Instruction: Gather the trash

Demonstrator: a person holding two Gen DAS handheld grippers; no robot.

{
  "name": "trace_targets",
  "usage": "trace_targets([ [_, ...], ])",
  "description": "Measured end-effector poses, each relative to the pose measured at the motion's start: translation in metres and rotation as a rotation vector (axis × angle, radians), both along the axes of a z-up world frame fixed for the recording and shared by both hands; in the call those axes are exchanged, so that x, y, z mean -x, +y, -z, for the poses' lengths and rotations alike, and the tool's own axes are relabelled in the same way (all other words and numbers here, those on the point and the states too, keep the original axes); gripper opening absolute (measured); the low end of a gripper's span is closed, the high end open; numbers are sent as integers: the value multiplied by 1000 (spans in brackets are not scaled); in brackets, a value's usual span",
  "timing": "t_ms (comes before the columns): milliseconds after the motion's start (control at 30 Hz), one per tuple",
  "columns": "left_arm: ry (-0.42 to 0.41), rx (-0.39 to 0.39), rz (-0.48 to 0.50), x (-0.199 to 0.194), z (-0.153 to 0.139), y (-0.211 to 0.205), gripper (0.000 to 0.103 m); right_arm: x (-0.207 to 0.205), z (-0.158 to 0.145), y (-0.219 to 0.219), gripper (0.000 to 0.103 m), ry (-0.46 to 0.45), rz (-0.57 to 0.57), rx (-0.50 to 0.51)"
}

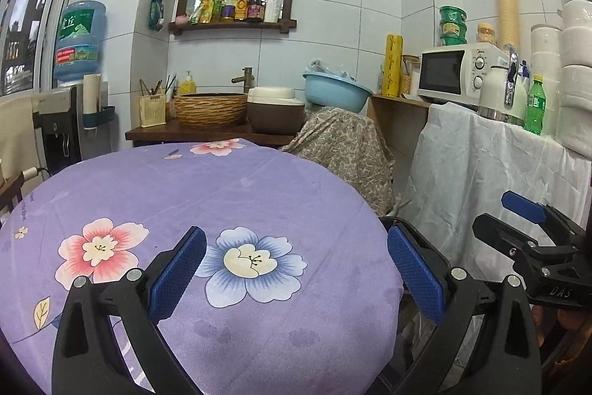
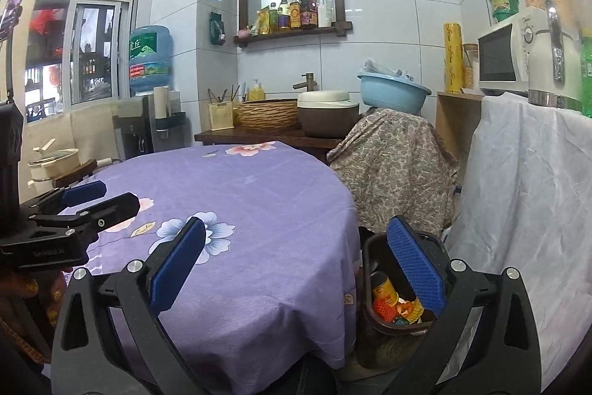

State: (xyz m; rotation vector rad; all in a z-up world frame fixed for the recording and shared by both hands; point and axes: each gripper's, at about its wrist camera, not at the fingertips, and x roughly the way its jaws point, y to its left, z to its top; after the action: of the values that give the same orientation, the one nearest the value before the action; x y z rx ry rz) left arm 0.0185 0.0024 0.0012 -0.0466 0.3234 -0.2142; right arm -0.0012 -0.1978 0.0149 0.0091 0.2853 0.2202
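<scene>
Trash (image 2: 396, 306) lies in a dark bin (image 2: 370, 258) that stands on the floor just beside the round table's right edge, seen in the right wrist view: a yellow can upright near the bin's near-left wall, an orange netted piece below it, and small yellow and coloured scraps packed against it. The can's long axis runs up and down, its top toward the bin's mouth. The bin's mouth faces up, and part of it is hidden behind the right finger pad (image 2: 414, 269).

The right gripper (image 2: 296, 265) hangs with its jaws spread wide and nothing between them, spanning the table's edge and the bin. The left gripper (image 1: 296, 273) is likewise wide apart and empty, above the purple flowered tablecloth (image 1: 259, 187), whose top shows only its printed flowers.

Beyond the bin a paisley cloth (image 2: 396, 165) drapes a shape topped by a blue basin (image 2: 392, 95). To the right a white sheet (image 2: 525, 180) hangs close to the bin's far side. A counter behind the table bears a woven basket (image 2: 268, 113) and a rice cooker (image 2: 327, 117).
</scene>
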Motion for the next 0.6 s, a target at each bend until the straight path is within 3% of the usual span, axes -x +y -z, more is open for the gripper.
trace_targets([
  [600,-5,4,9,3,-1,-1,97,-2,-2,-3,97,8,2,2],
])
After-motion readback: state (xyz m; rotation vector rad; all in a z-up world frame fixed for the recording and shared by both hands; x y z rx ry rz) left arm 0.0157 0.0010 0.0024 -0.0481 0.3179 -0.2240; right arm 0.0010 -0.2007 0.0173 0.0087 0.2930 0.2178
